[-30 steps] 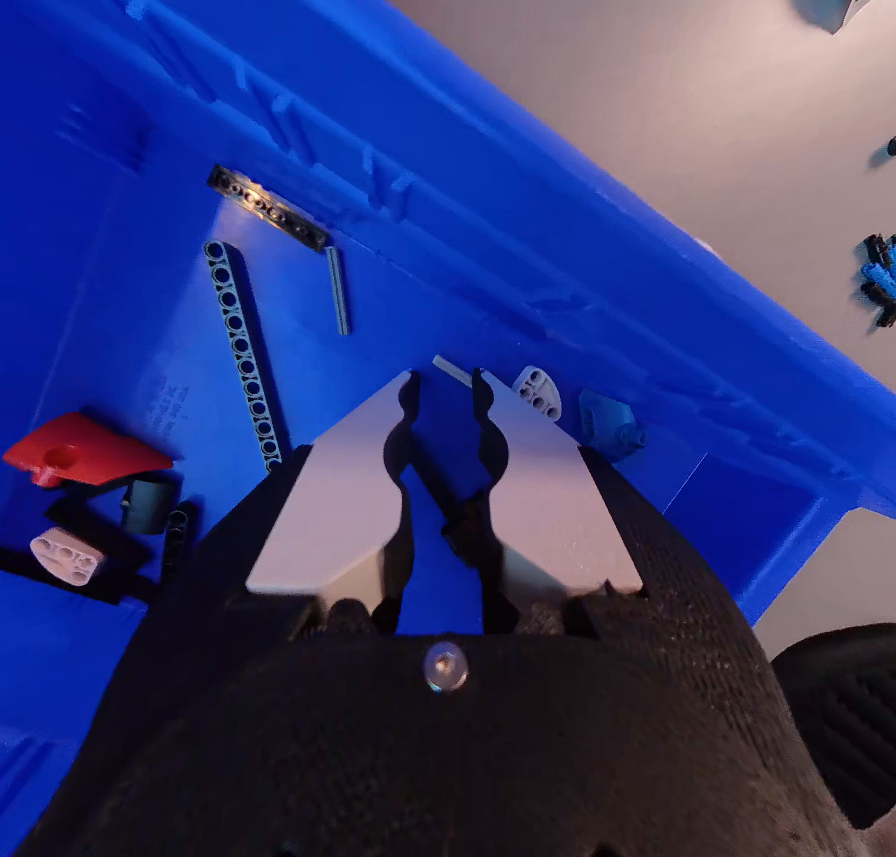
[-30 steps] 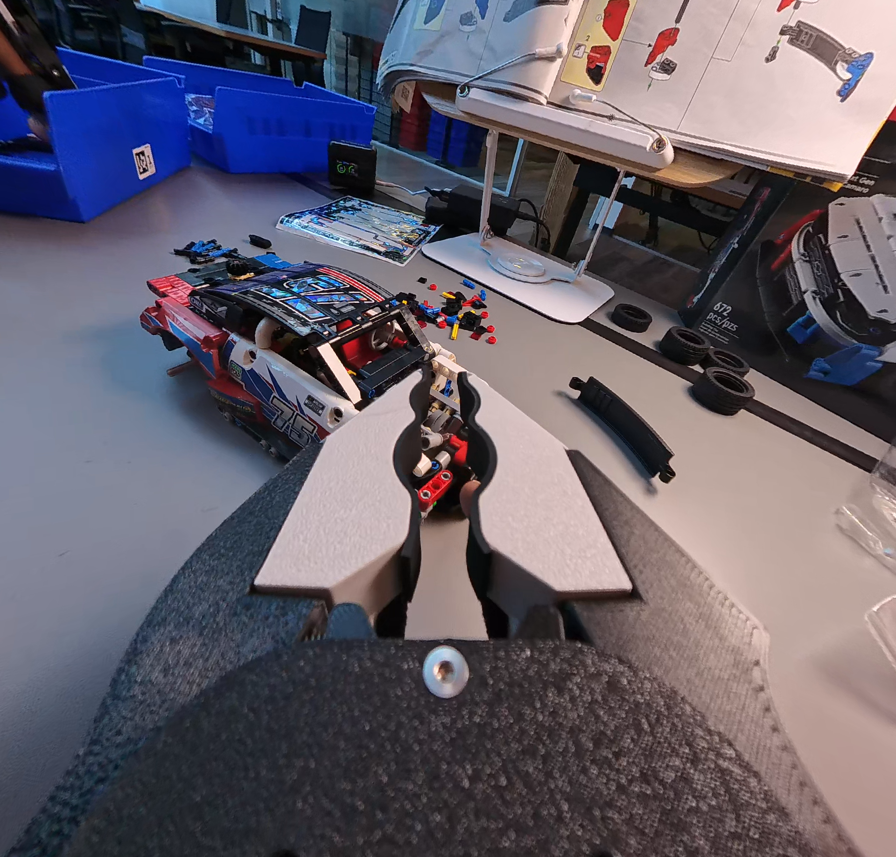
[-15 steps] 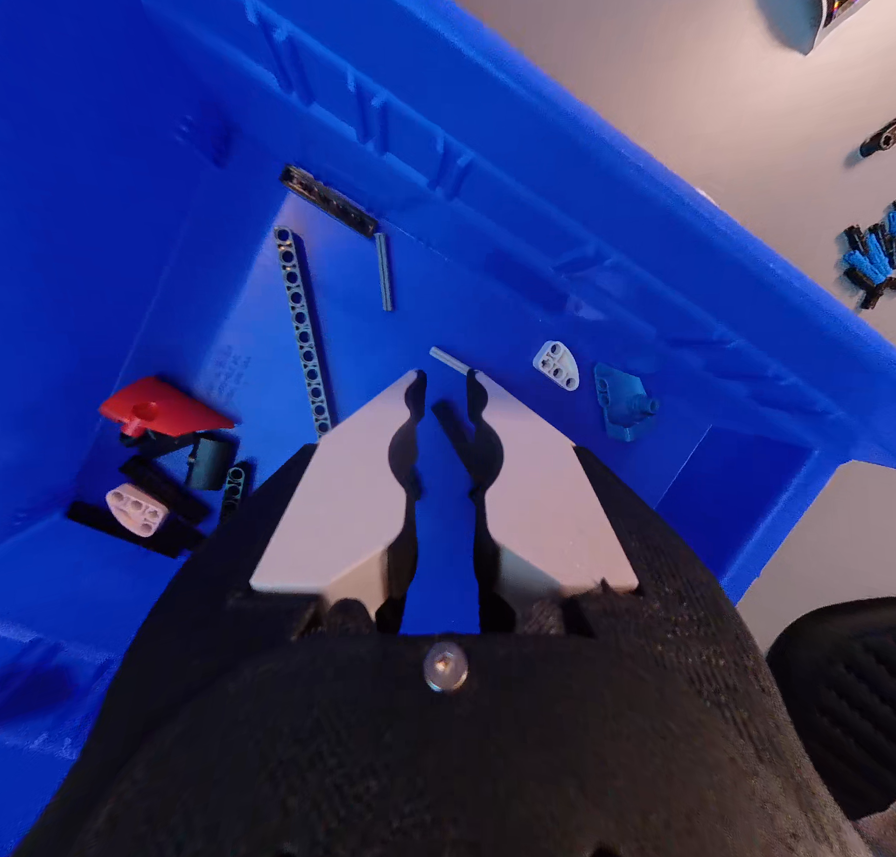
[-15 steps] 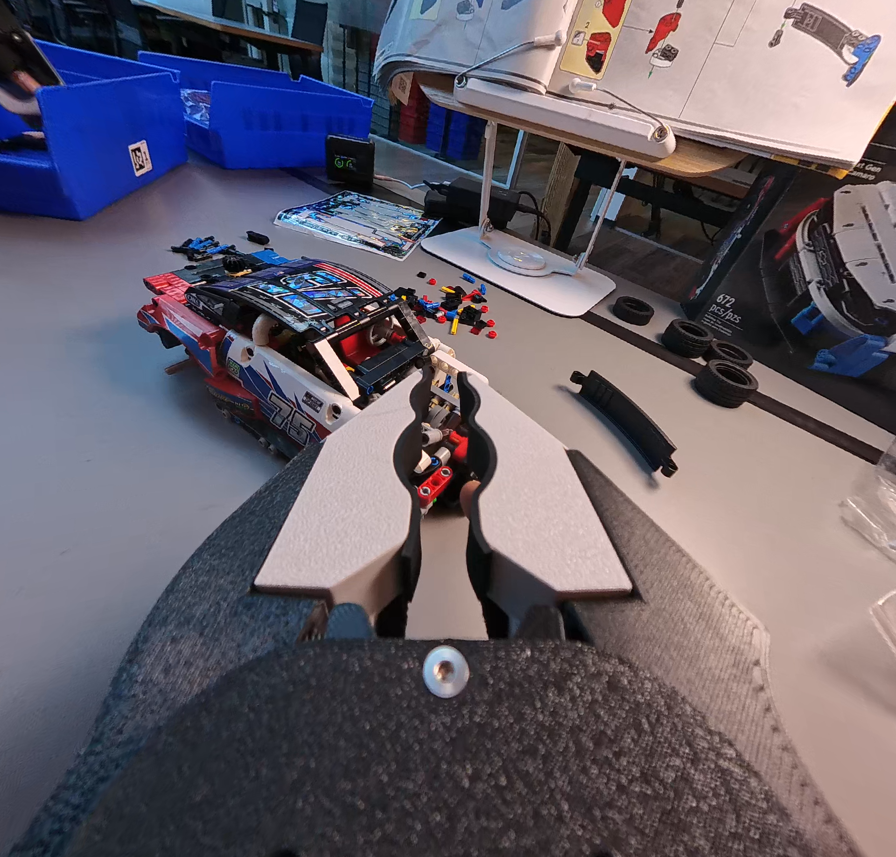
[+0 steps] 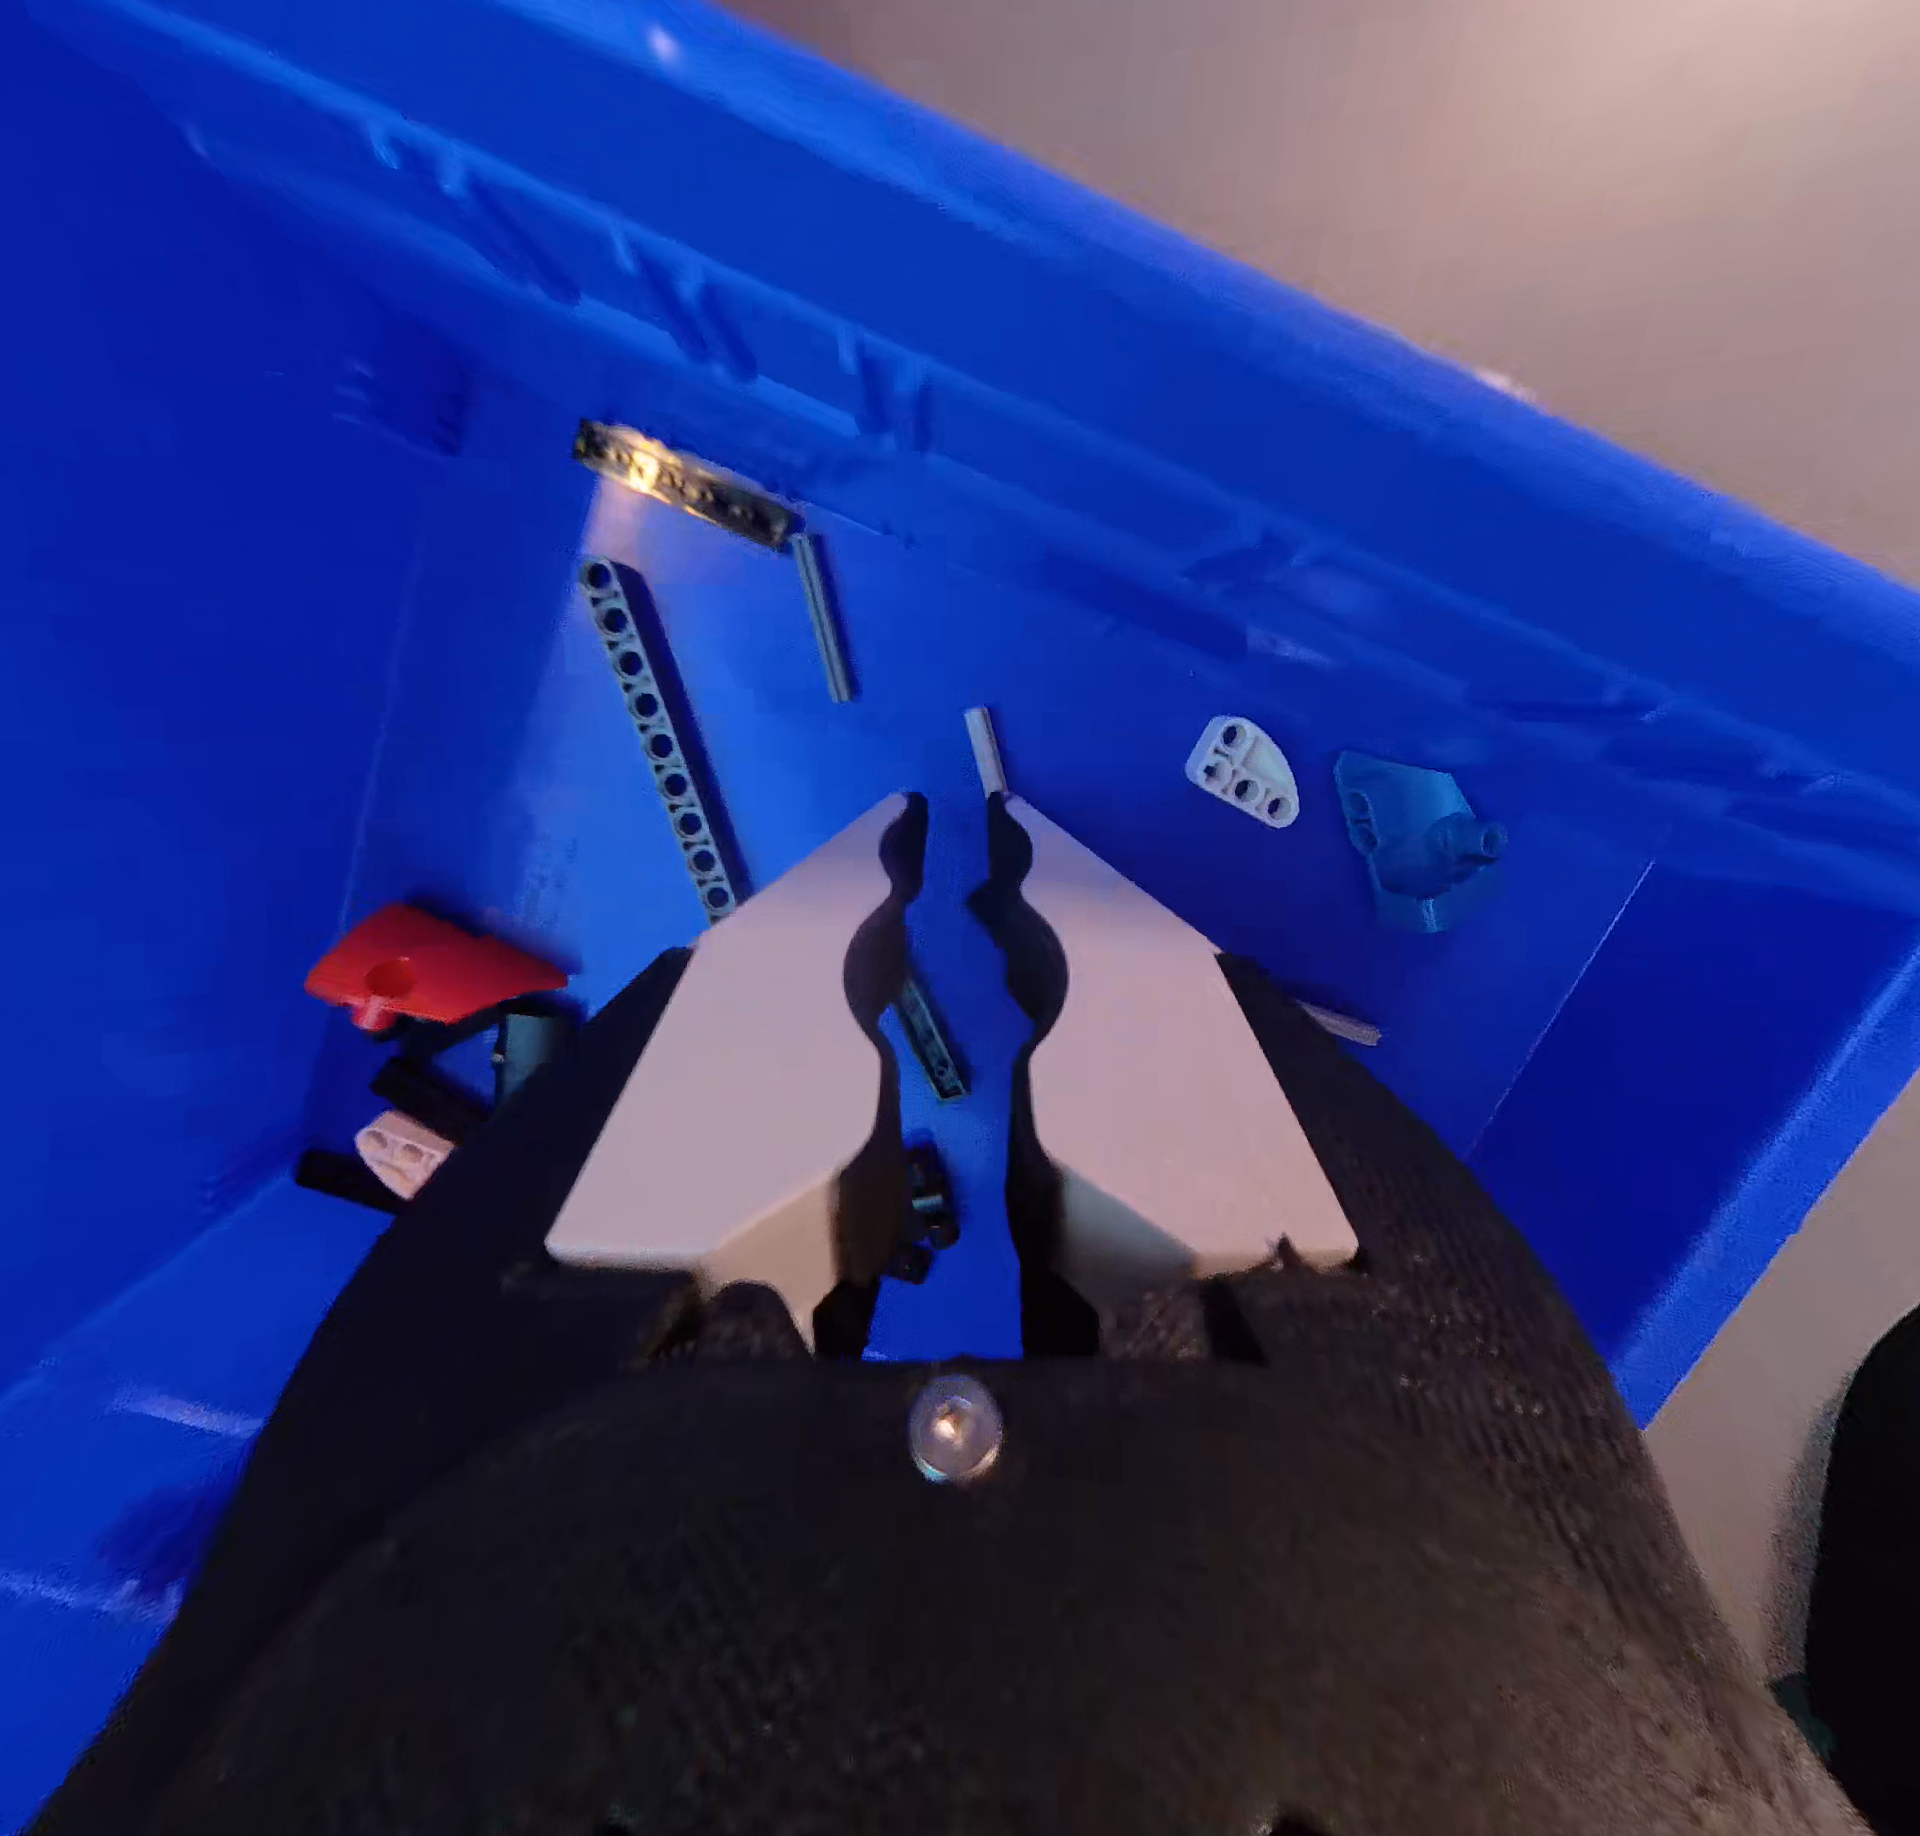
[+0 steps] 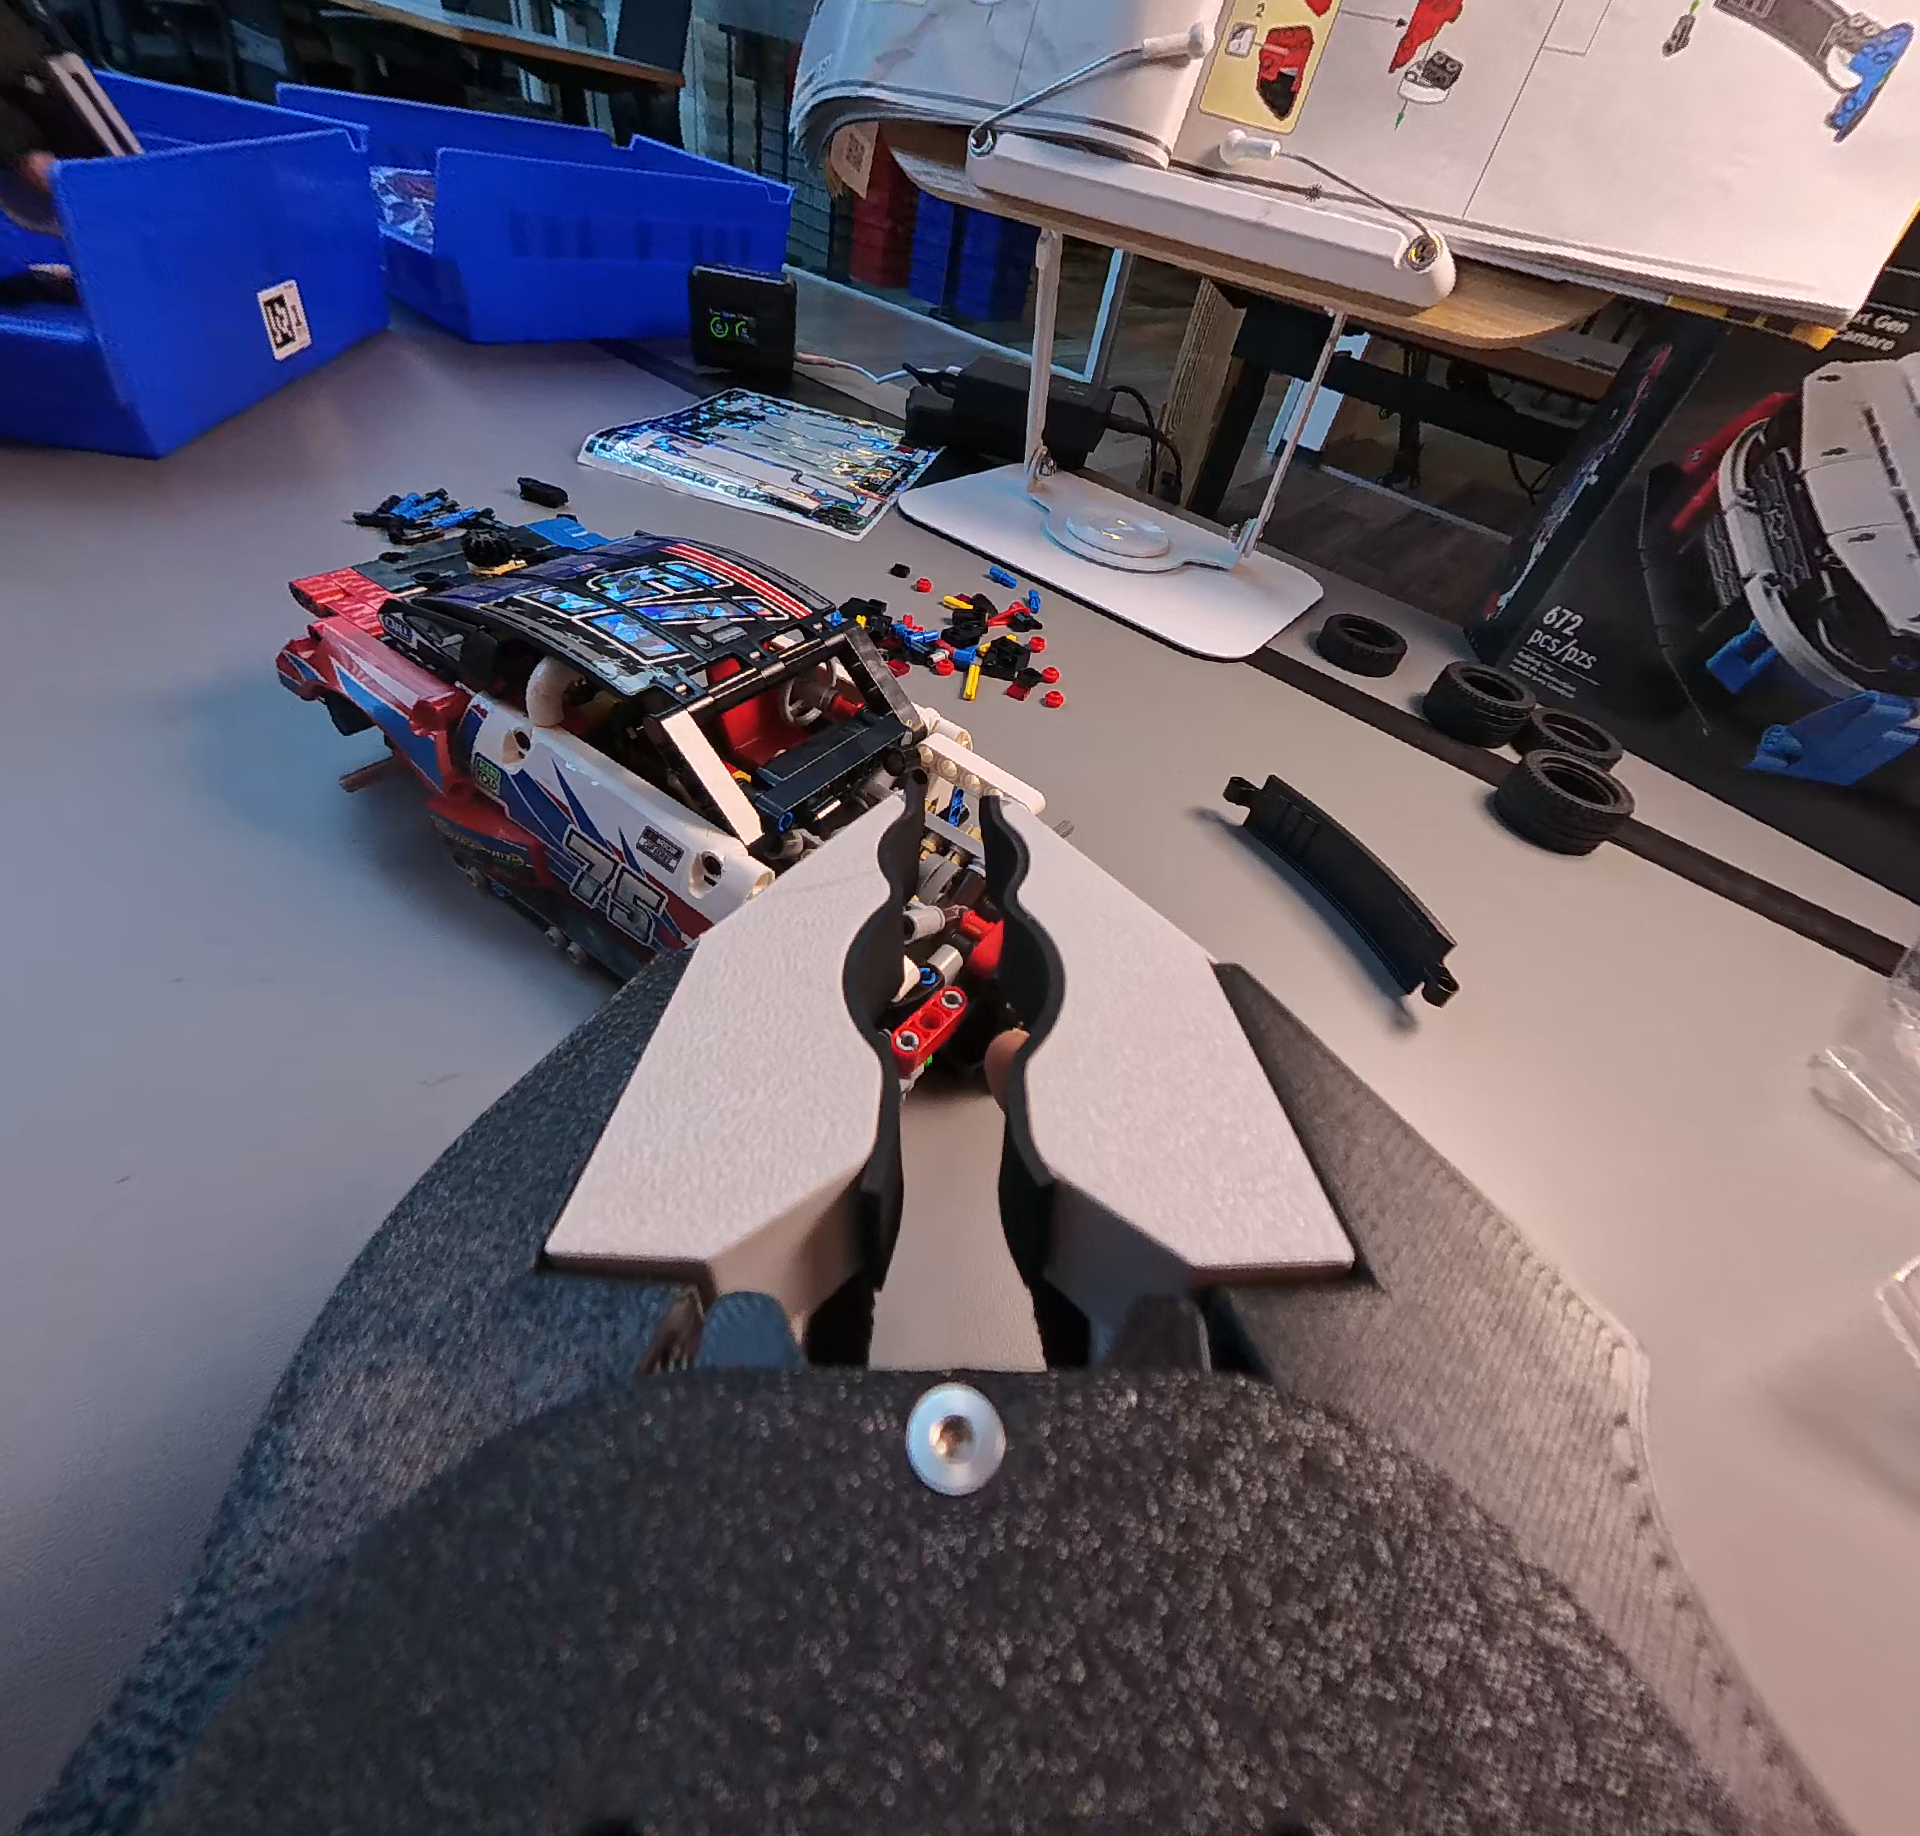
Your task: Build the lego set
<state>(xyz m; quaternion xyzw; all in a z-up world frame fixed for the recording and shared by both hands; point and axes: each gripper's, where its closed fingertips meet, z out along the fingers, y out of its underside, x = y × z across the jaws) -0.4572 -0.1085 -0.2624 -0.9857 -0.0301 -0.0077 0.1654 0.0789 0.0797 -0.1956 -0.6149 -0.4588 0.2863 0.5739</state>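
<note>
My left gripper hangs inside a blue bin, its jaws nearly together. A short light grey axle sticks out from the right fingertip and looks pinched there. On the bin floor lie a long grey beam, a red panel, a white piece and a blue connector. My right gripper is shut, low over the front of the partly built race car. A small brown thing sits against its right jaw; I cannot tell what it is.
A curved black panel and several tyres lie right of the car. Loose small parts, a sticker sheet and the stand with the instruction booklet are behind it. Blue bins stand far left. The gap from one gripper's tips to the other's is roughly 60 cm. Measured from the fingertips, the white piece is 5 cm or so from the left gripper and 50 cm from the right. The blue connector is about 9 cm from my left fingertips and 50 cm from my right.
The left jaws have narrowed and the view has pulled back from the bin floor. The light grey axle has turned from slanted to nearly upright at the fingertips. The right gripper has barely moved.
</note>
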